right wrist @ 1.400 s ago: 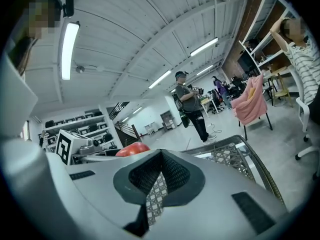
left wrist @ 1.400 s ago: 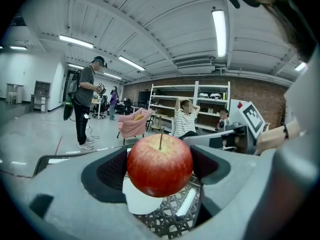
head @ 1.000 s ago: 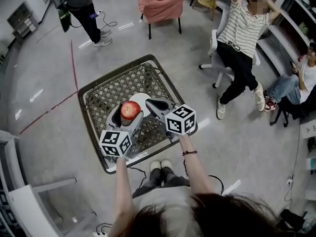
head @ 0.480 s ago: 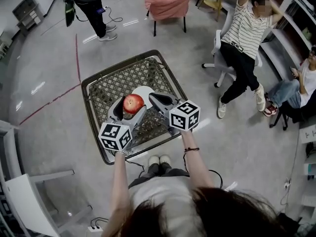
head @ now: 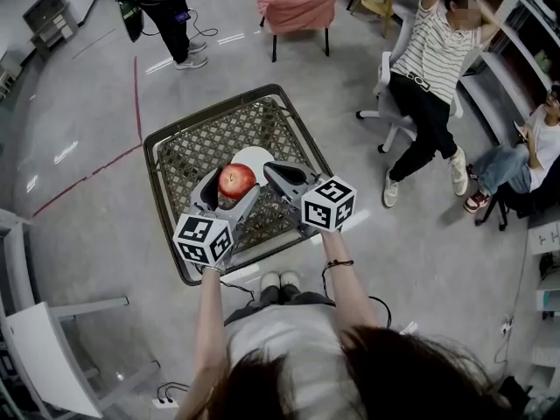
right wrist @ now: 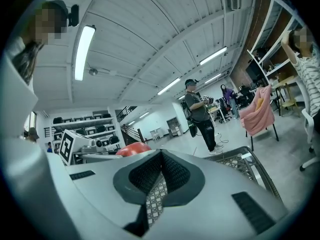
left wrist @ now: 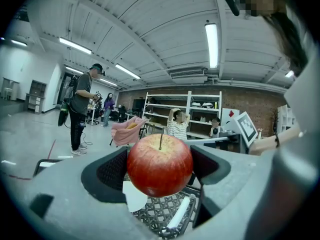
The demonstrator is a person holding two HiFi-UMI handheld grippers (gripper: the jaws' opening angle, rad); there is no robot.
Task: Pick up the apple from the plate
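A red apple (head: 236, 180) sits between the jaws of my left gripper (head: 229, 185), which is shut on it and holds it above the table. In the left gripper view the apple (left wrist: 160, 165) fills the gap between the dark pads, stem up, and the white plate (left wrist: 134, 199) lies bare below it. In the head view that plate (head: 255, 157) rests on the square woven table (head: 168, 201). My right gripper (head: 273, 171) hovers just right of the apple, shut and holding nothing. The right gripper view shows its jaws (right wrist: 159, 166) closed together and the apple (right wrist: 131, 149) to their left.
A person in a striped shirt (head: 442, 55) sits on a white chair to the right. A pink armchair (head: 293, 7) stands beyond the table, and a person (head: 166, 16) stands at the far left. Another seated person (head: 534, 147) is at the right edge.
The apple stays gripped by the left gripper over the table. Both grippers have hardly moved relative to the plate; the head view has shifted slightly.
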